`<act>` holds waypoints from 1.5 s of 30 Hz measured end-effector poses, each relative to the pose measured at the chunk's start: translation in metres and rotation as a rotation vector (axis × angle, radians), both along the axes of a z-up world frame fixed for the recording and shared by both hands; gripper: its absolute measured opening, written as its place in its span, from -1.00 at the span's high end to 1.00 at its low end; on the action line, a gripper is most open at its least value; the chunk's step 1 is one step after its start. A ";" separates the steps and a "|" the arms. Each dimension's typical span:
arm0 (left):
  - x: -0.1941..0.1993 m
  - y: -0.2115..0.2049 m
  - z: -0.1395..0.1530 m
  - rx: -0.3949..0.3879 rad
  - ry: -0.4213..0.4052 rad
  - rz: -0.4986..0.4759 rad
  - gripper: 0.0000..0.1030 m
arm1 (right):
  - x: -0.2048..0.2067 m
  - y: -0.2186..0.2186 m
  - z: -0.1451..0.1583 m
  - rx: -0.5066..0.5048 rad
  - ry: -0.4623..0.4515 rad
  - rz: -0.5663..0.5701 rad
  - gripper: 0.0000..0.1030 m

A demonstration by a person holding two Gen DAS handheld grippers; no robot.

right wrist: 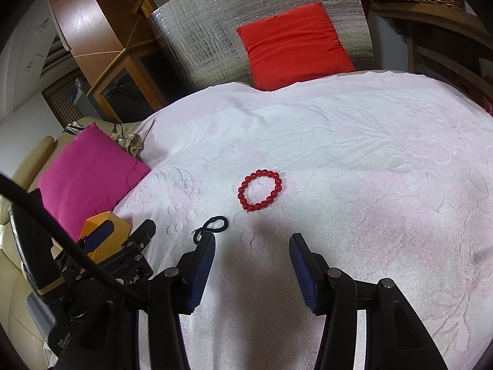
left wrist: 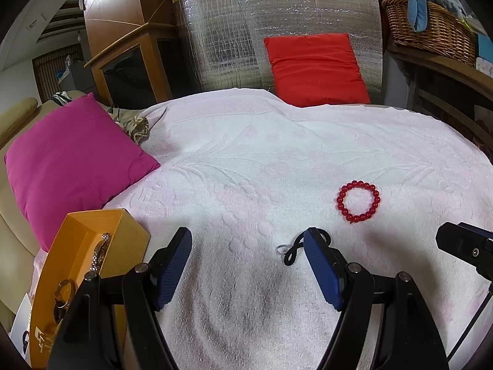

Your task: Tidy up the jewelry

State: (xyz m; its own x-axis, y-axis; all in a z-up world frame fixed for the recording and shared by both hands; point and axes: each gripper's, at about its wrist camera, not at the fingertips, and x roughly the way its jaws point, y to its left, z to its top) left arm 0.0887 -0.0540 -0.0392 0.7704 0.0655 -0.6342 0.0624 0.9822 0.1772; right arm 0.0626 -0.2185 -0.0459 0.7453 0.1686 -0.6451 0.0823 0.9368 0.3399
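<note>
On the white embossed towel (right wrist: 354,141) that covers the work surface we find three loose items and one container. A red beaded bracelet (right wrist: 260,190) lies flat as a closed ring, at about twelve o'clock from the right gripper (right wrist: 252,248), near it but apart from both fingers. A black elastic loop twisted into a figure of eight (right wrist: 212,225) lies at about ten o'clock from that gripper, close by its left fingertip; whether it touches we cannot tell. In the left wrist view a small pale ring (left wrist: 281,249) lies just beside the black loop, close inside the right finger of the left gripper (left wrist: 246,243). An orange plastic tray (left wrist: 129,240) sits at about nine o'clock from the left gripper, at the towel's edge, already holding what looks like a metal watch or chain (left wrist: 100,254) and a gold-coloured ring-shaped piece (left wrist: 63,291). Both grippers stand open and hold nothing; the left is spread wider than the right. We judge the right hand the better placed for the bracelet, which lies dead ahead between the lines of its fingers; being round, it offers no long axis to align with. A magenta cushion (right wrist: 89,172) and a red cushion (right wrist: 292,46) play no part.
</note>
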 end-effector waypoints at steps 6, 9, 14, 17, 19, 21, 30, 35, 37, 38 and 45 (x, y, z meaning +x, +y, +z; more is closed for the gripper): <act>0.000 0.000 0.000 0.001 0.000 0.000 -0.47 | 0.000 -0.001 0.001 0.000 0.001 -0.001 -0.05; 0.000 0.000 0.000 0.000 0.000 0.000 -0.47 | 0.000 -0.001 0.000 0.002 0.004 -0.001 -0.05; 0.000 0.001 0.000 0.000 0.000 0.000 -0.47 | 0.000 -0.002 0.000 0.002 0.004 -0.003 -0.05; 0.000 0.000 0.000 0.001 0.000 0.000 -0.47 | 0.001 -0.002 0.000 0.001 0.005 -0.003 -0.05; 0.000 0.000 0.000 0.002 0.000 0.000 -0.47 | 0.001 -0.002 0.000 0.000 0.004 -0.004 -0.05; 0.000 0.000 0.000 0.002 0.000 0.000 -0.47 | 0.000 -0.002 0.000 0.001 0.005 -0.004 -0.05; -0.001 0.001 -0.001 0.004 0.000 -0.003 -0.47 | 0.000 -0.002 0.000 0.000 0.004 -0.003 -0.05; -0.001 0.003 -0.002 0.003 0.003 -0.006 -0.47 | 0.000 -0.002 0.000 0.002 0.004 -0.003 -0.05; 0.000 0.004 -0.001 0.004 0.004 -0.009 -0.47 | 0.000 -0.002 0.000 0.000 0.005 -0.004 -0.05; 0.000 0.004 -0.001 0.004 0.004 -0.009 -0.47 | 0.000 -0.002 0.000 0.001 0.005 -0.003 -0.05; 0.000 0.006 -0.002 0.007 0.007 -0.012 -0.47 | 0.001 -0.002 0.000 0.000 0.007 -0.004 -0.05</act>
State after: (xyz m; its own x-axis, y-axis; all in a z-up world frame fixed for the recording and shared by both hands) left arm 0.0888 -0.0480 -0.0415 0.7665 0.0605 -0.6394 0.0758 0.9801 0.1836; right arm 0.0633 -0.2203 -0.0459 0.7417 0.1657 -0.6499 0.0883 0.9365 0.3395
